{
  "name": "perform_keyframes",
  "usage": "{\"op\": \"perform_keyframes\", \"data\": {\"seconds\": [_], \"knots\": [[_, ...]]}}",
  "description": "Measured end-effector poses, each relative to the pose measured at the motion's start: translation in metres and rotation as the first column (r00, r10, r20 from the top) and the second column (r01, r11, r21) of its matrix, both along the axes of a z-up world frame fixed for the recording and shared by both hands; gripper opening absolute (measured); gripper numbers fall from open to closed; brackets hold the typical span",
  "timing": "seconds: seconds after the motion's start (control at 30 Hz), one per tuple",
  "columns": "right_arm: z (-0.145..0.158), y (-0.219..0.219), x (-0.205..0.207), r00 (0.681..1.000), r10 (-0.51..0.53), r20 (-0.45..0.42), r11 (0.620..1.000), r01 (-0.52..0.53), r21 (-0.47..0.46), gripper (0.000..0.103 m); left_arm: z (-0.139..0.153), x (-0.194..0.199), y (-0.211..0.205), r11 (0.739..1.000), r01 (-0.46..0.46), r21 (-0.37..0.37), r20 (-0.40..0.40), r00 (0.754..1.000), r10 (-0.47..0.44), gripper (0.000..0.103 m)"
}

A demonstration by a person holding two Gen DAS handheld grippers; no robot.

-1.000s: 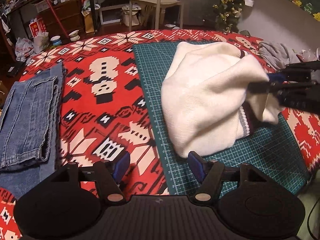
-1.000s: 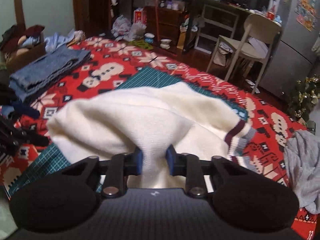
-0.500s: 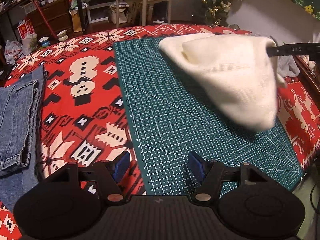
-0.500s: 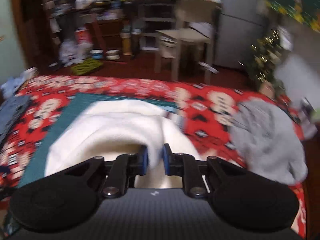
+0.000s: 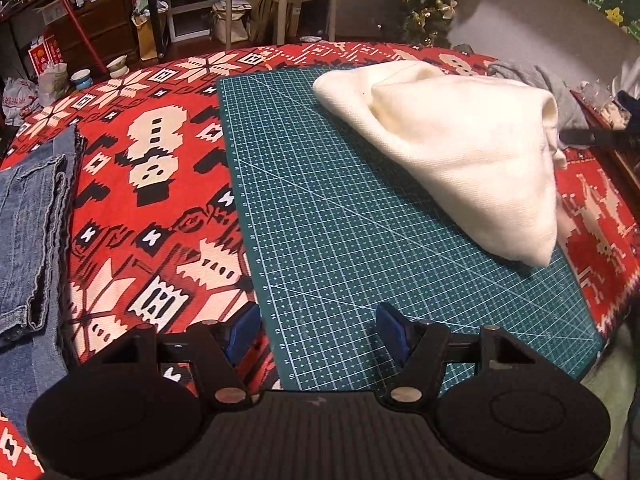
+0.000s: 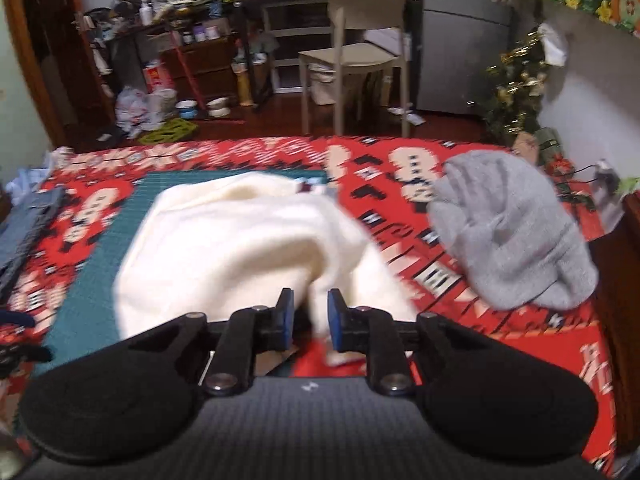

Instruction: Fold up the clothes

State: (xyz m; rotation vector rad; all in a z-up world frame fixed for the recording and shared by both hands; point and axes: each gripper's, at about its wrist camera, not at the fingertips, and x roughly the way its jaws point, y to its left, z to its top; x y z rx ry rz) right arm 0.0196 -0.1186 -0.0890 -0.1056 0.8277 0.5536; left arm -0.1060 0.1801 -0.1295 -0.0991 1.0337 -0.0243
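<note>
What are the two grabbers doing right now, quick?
Left gripper: open, holding nothing, above the green mat.
Right gripper: jaws have just been opening; a fold of the white sweater sits between them, apparently no longer pinched.

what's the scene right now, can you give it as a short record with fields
surface: red patterned cloth with a green cutting mat on it
main garment: cream sweater, bunched at the mat's right edge
left gripper: open, nothing between the fingers, above the mat's near edge
right gripper: jaws just opened wider, a fold of the sweater between them, pads not clearly pressing
other clothes: folded jeans at left, grey garment at right
</note>
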Motion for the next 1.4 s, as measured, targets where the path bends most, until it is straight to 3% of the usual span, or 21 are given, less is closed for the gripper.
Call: {"op": "perform_keyframes", "data": {"seconds": [0.13, 0.23, 0.3, 0.37, 0.53, 0.63, 0.7, 0.8, 0.97, 1.17, 1.27, 1.4], "knots": [[-0.009, 0.013, -0.032, 0.993, 0.087, -0.074, 0.996, -0.084, 0.041, 0.03, 0.002, 0.0, -0.001, 1.0, -0.006, -0.008, 0.011, 1.0, 0.006, 0.063], [-0.021, 0.026, -0.05, 0.985, 0.143, -0.094, 0.99, -0.141, 0.026, 0.043, 0.005, -0.002, -0.002, 1.0, -0.019, -0.001, 0.029, 0.999, 0.019, 0.063], [-0.028, 0.032, -0.056, 0.982, 0.156, -0.105, 0.988, -0.154, 0.022, 0.058, 0.008, -0.004, -0.002, 0.999, -0.035, 0.001, 0.046, 0.998, 0.035, 0.064], [-0.033, 0.036, -0.061, 0.982, 0.149, -0.116, 0.989, -0.147, 0.024, 0.064, 0.009, -0.005, 0.0, 0.998, -0.055, -0.009, 0.064, 0.996, 0.056, 0.07], [-0.046, 0.05, -0.061, 0.977, 0.179, -0.118, 0.984, -0.177, 0.021, 0.066, 0.01, -0.004, -0.002, 0.997, -0.074, 0.002, 0.083, 0.994, 0.073, 0.072], [-0.052, 0.059, -0.061, 0.977, 0.196, -0.085, 0.98, -0.197, -0.004, 0.064, 0.01, -0.004, -0.004, 0.998, -0.064, 0.0, 0.081, 0.995, 0.064, 0.072], [-0.055, 0.065, -0.062, 0.977, 0.206, -0.06, 0.978, -0.208, -0.034, 0.048, 0.01, -0.004, -0.005, 0.998, -0.058, 0.0, 0.081, 0.995, 0.058, 0.073], [-0.057, 0.073, -0.063, 0.975, 0.223, -0.013, 0.972, -0.224, -0.077, 0.041, 0.007, -0.004, -0.007, 0.999, -0.05, -0.008, 0.063, 0.997, 0.05, 0.073], [-0.059, 0.088, -0.07, 0.961, 0.267, 0.077, 0.957, -0.254, -0.142, 0.048, 0.005, -0.005, -0.012, 1.0, -0.03, -0.001, 0.052, 0.998, 0.03, 0.073], [-0.07, 0.1, -0.082, 0.913, 0.356, 0.198, 0.918, -0.303, -0.256, 0.05, 0.005, -0.006, -0.013, 1.0, -0.024, 0.009, 0.056, 0.998, 0.023, 0.073], [-0.066, 0.1, -0.084, 0.901, 0.383, 0.203, 0.908, -0.327, -0.262, 0.023, 0.006, -0.006, -0.01, 1.0, -0.028, 0.004, 0.051, 0.998, 0.028, 0.072], [-0.038, 0.102, -0.083, 0.901, 0.392, 0.186, 0.912, -0.354, -0.207, 0.015, 0.01, -0.006, -0.01, 1.0, -0.025, 0.018, 0.076, 0.997, 0.024, 0.068]]}}
